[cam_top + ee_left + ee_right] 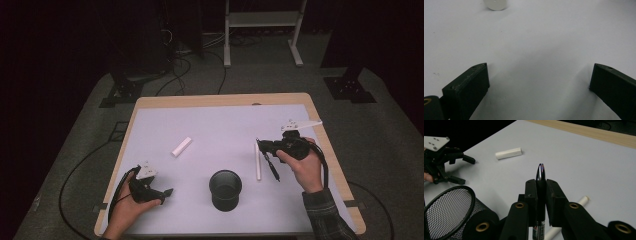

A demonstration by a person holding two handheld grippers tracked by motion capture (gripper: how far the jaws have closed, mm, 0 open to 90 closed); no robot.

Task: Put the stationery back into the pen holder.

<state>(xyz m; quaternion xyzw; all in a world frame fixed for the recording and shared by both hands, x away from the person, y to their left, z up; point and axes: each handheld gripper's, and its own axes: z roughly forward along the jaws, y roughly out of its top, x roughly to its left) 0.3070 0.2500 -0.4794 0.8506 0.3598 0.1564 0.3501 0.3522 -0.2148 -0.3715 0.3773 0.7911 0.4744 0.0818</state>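
black pen (541, 185) clenched in right gripper (541, 188) fingers; left gripper (537, 77) fingers released, spread wide.

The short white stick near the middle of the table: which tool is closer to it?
Left. The left tool sits open just below and to the left of the short white stick. The right tool, gripping a black pen, is farther, across the table.

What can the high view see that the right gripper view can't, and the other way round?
High view alone: the whole wooden table edge, the floor cables, and both hands. Right gripper view alone: a close look at the right tool with its jaws clamped on a black pen. Both share the mesh cup, the short white piece, the long white stick and the left tool, which stands open.
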